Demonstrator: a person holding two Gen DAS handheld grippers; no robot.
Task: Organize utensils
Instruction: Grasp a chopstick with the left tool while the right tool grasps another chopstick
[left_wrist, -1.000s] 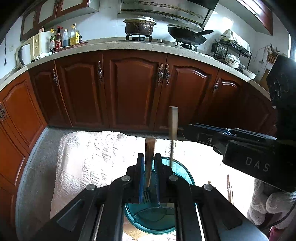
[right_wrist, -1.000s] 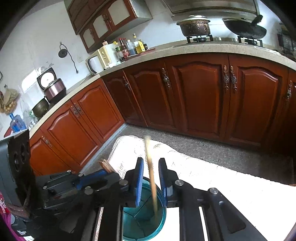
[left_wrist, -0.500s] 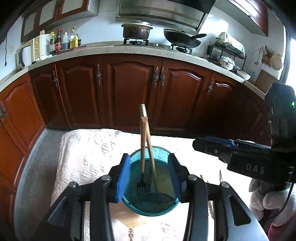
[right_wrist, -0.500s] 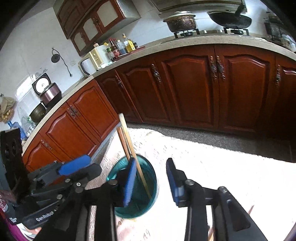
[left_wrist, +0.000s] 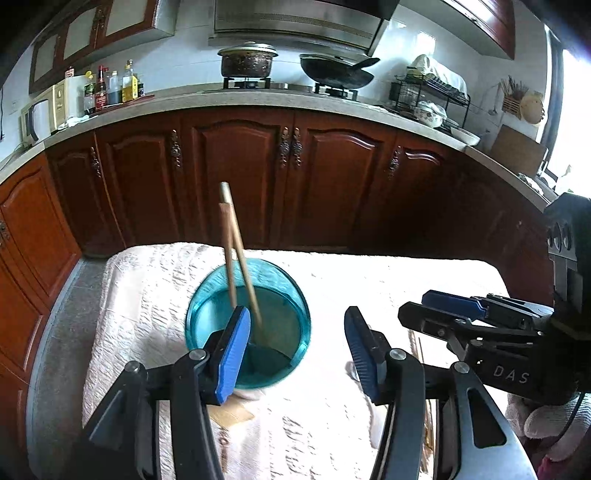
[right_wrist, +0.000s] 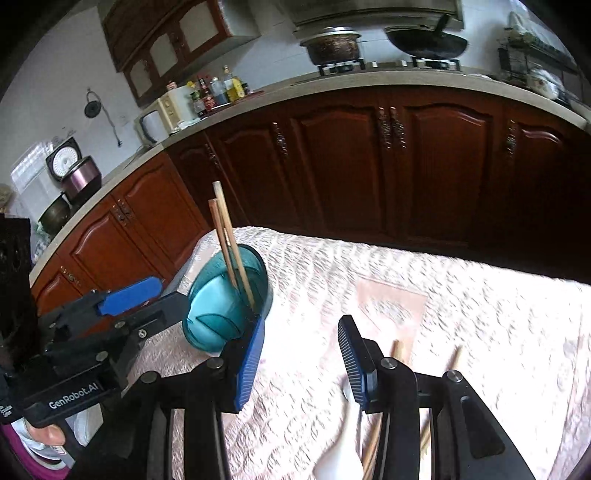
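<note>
A teal plastic cup (left_wrist: 280, 295) stands on the white quilted table and shows in the right wrist view (right_wrist: 218, 299) too. A wooden-handled fork (left_wrist: 227, 236) and a chopstick (left_wrist: 242, 254) lean inside it; both show in the right wrist view (right_wrist: 231, 251). My left gripper (left_wrist: 295, 350) is open and empty just in front of the cup. My right gripper (right_wrist: 301, 354) is open and empty to the right of the cup. Loose chopsticks (right_wrist: 456, 360) and a white spoon (right_wrist: 341, 454) lie on the cloth under the right gripper.
The white quilted cloth (left_wrist: 369, 280) covers the table, whose far edge faces dark wooden kitchen cabinets (left_wrist: 240, 177). A pale patch (right_wrist: 391, 306) marks the cloth to the right of the cup. The right gripper's body (left_wrist: 491, 332) reaches in at right.
Both grippers let go: the left released the fork and the right the chopstick into the cup. Both jaws opened wide and pulled back, the right one moving to the right.
</note>
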